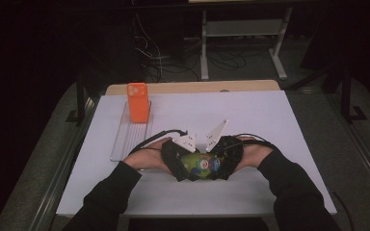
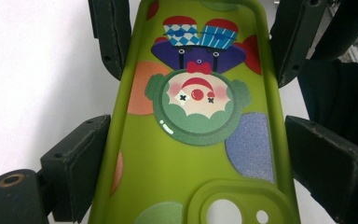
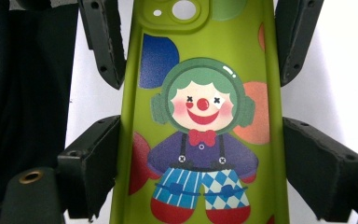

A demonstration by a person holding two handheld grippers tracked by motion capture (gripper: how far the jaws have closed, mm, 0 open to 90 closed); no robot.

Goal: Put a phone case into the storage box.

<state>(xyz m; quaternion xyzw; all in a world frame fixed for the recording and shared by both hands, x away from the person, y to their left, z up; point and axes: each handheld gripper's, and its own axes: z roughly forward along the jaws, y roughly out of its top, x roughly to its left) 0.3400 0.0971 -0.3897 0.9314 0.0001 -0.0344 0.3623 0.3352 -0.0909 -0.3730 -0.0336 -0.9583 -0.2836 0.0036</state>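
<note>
Sleeves (image 1: 107,195) in black enter from the bottom of the high view, and the two hands meet near the front of the surface (image 1: 250,120); each carries a hand-held gripper, the left hand-held gripper (image 1: 185,161) and the right hand-held gripper (image 1: 221,159) facing each other with a green case (image 1: 200,163) between them; grey three-cornered plates stand on top of both, and black cables trail back along the wrists. Seen from the left gripper view, the left hand-held gripper (image 2: 193,154) has its jaws on either side of the green case (image 2: 186,154), very close to its long edges; whether the pads press on them I cannot tell; the far pair of jaws grips the other end. From the right gripper view, the right hand-held gripper (image 3: 200,168) flanks the case (image 3: 205,51) the same way, its left pad at the edge and its right pad at or just off the rim; a firm pinch cannot be told either. The case shows a clown print and a camera cutout; it lies lengthwise between the two hand-held grippers, just above the white surface. Farther back on the left, an orange phone (image 1: 138,102) stands upright on a clear tray (image 1: 125,139), well apart from the hands.
</note>
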